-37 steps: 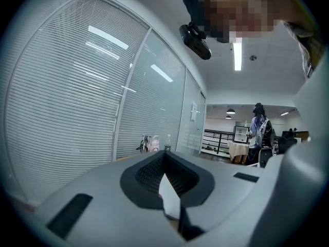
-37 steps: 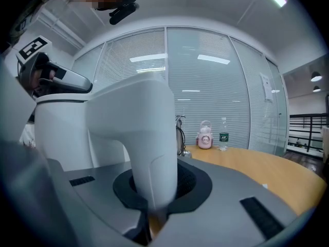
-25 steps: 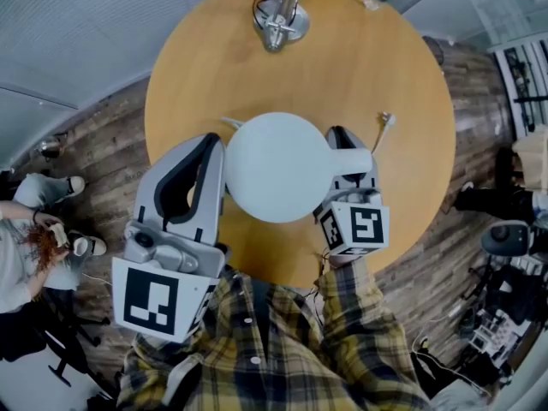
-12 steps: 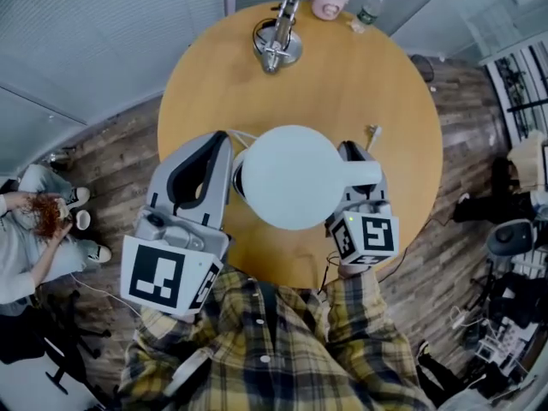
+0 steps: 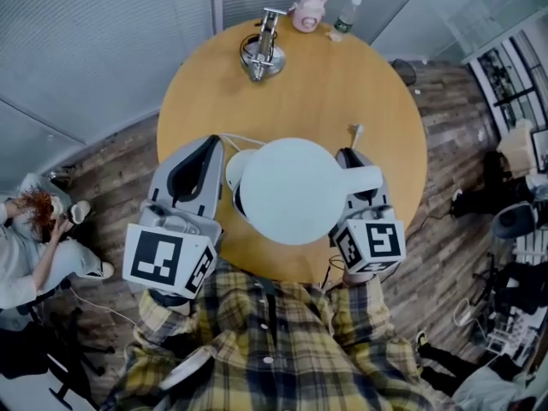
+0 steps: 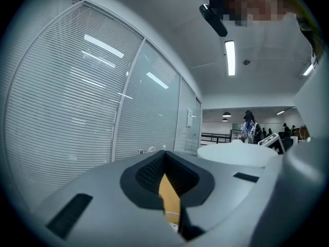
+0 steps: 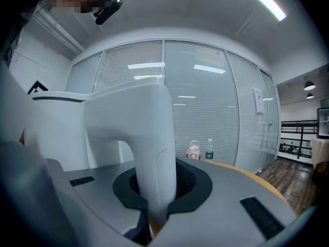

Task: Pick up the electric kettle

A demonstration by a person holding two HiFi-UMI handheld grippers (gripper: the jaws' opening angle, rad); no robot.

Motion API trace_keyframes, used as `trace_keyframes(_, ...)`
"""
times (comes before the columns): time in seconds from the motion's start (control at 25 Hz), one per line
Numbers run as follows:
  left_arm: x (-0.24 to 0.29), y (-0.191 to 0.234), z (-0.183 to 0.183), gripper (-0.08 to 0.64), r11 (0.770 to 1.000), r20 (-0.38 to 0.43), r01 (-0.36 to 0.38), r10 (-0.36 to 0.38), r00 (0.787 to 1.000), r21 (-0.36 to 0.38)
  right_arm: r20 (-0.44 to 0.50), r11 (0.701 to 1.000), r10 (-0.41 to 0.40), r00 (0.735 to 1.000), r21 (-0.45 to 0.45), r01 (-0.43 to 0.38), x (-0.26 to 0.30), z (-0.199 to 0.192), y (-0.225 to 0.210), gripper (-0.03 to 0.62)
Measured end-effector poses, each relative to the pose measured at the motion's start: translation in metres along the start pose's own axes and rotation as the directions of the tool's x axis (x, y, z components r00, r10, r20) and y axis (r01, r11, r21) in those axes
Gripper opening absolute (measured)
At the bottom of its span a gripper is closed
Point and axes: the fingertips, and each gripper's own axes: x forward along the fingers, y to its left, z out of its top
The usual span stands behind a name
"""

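Note:
The white electric kettle hangs above the round wooden table, seen from above, its handle pointing right. My right gripper is shut on that handle; in the right gripper view the white handle runs down between the black pads of my right gripper, with the kettle body to the left. My left gripper sits close beside the kettle's left side, jaws together with nothing between them. In the left gripper view my left gripper shows only a sliver of table, and the kettle fills the right edge.
A white round part with a thin cord shows on the table under the kettle's left edge. A metal stand, a pink object and a water bottle stand at the far rim. A person sits at left.
The kettle has risen toward the camera, held by my right gripper, and looks larger. My left gripper rose alongside it. The white part beneath its left edge has come into view.

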Motion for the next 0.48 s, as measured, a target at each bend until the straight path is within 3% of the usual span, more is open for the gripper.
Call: trace_keyframes(0.48,-0.010,-0.017,-0.001,0.003,0.998,-0.004,0.059,-0.059,0.998,0.020,0.009,0.998,-0.039,0.999,0.057,0.038,-0.049,0.014,-0.001,0.048)
